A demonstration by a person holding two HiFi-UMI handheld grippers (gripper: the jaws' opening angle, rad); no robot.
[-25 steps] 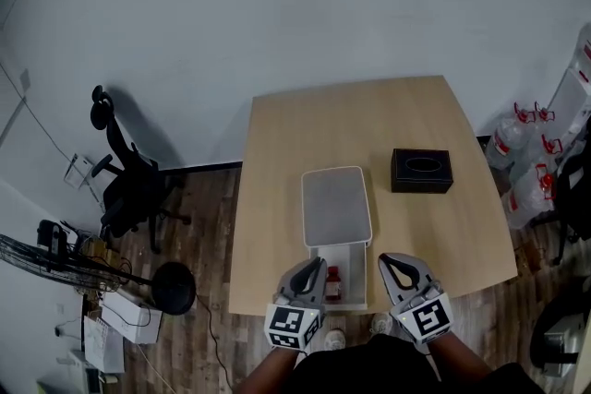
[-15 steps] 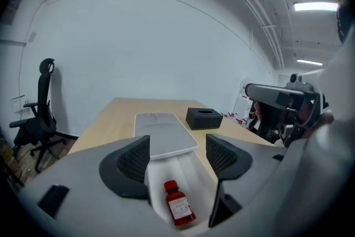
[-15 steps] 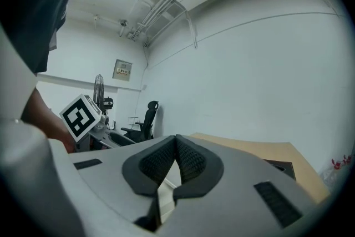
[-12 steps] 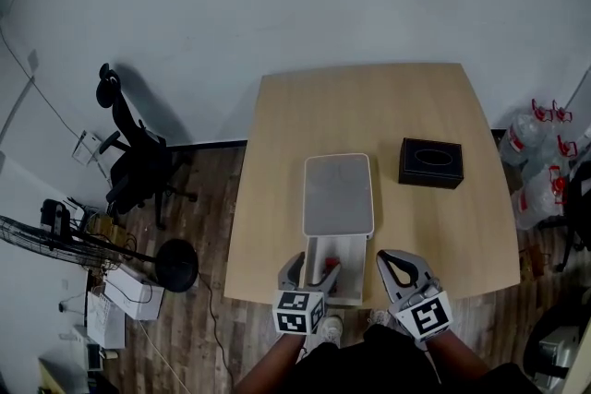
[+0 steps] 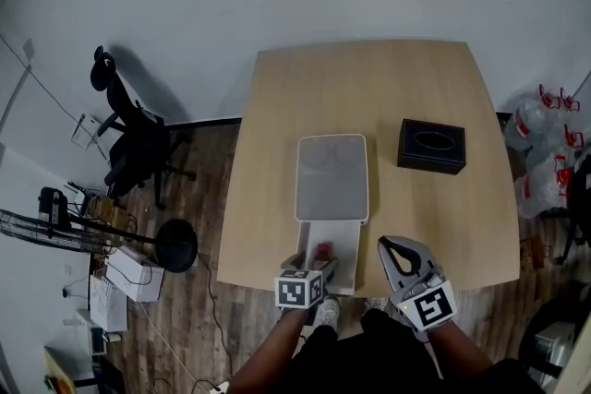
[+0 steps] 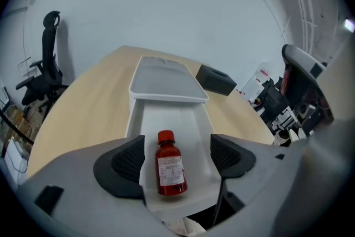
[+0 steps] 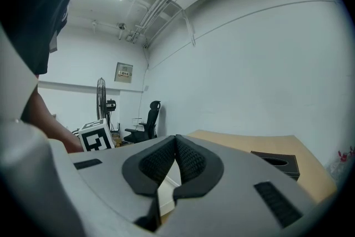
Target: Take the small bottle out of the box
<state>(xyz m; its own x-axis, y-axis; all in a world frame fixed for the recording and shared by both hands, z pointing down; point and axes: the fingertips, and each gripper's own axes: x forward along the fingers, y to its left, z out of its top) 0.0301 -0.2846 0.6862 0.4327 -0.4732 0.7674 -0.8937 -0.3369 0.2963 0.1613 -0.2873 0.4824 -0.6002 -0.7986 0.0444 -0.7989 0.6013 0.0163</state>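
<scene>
The jaws of your left gripper (image 6: 180,157) are opening around the small red bottle (image 6: 168,170) in the white plastic box (image 6: 166,92), without touching it, and your right gripper (image 7: 176,161) has its jaws together; next, squeeze the bottle and lift.

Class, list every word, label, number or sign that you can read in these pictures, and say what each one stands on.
No text here can be read with certainty.
Small bottle: its white label carries print, too small to read.
Marker cubes and: black-and-white square patterns, no words.
Wall plaque: too small to read.
Black box: no print can be made out.
</scene>
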